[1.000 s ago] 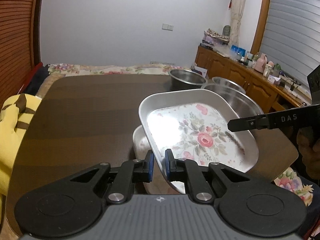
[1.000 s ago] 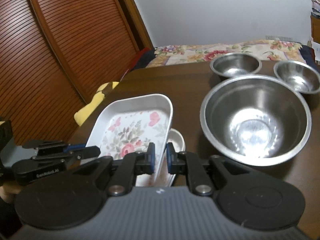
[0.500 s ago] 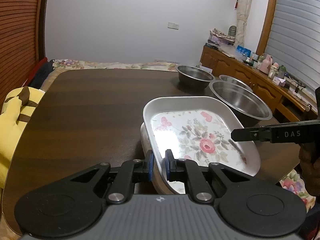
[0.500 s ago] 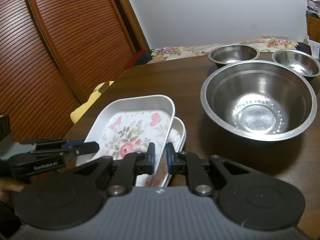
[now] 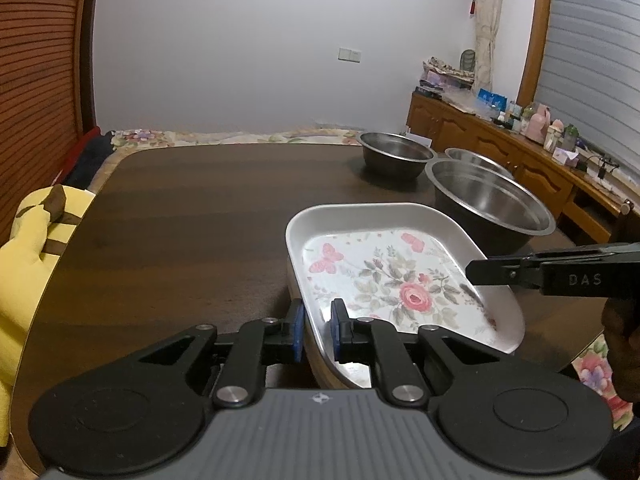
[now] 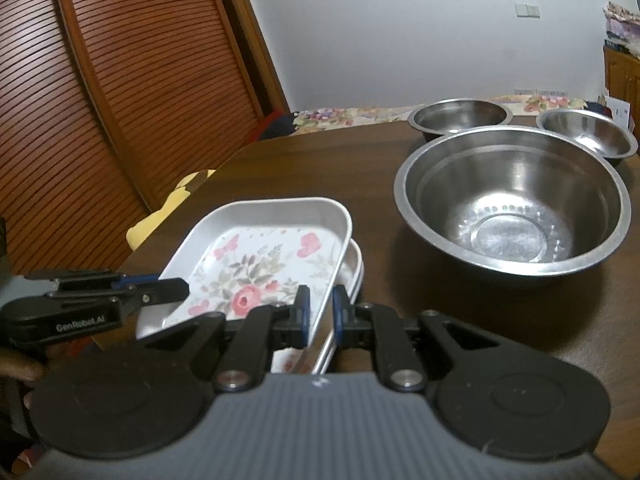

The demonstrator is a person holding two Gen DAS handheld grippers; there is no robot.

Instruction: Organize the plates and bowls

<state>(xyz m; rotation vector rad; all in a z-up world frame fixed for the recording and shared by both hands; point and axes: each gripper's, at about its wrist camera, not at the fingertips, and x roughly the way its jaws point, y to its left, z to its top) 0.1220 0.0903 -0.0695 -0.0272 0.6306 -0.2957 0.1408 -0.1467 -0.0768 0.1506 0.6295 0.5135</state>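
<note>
A white floral plate [image 5: 400, 276] lies nested on another white plate [image 6: 354, 264] on the dark table [image 5: 192, 224]. My left gripper [image 5: 316, 326] is shut on the floral plate's near rim. My right gripper [image 6: 320, 312] is shut on the opposite rim of the same plate [image 6: 260, 260]. The right gripper also shows in the left wrist view [image 5: 480, 274], and the left gripper in the right wrist view [image 6: 176, 290]. A large steel bowl [image 6: 512, 204] stands to the right of the plates. Two smaller steel bowls [image 6: 460, 116] [image 6: 588, 136] stand behind it.
A yellow cushion [image 5: 28, 264] lies at the table's left edge. A wooden sideboard [image 5: 520, 160] with bottles and clutter runs along the right wall. A slatted wooden door [image 6: 100, 100] stands on the left. A floral bedspread [image 5: 224, 136] lies beyond the table.
The floral plate has come down from a tilted, raised position and now lies level, nested on the lower plate. Both grippers stayed shut on its rims.
</note>
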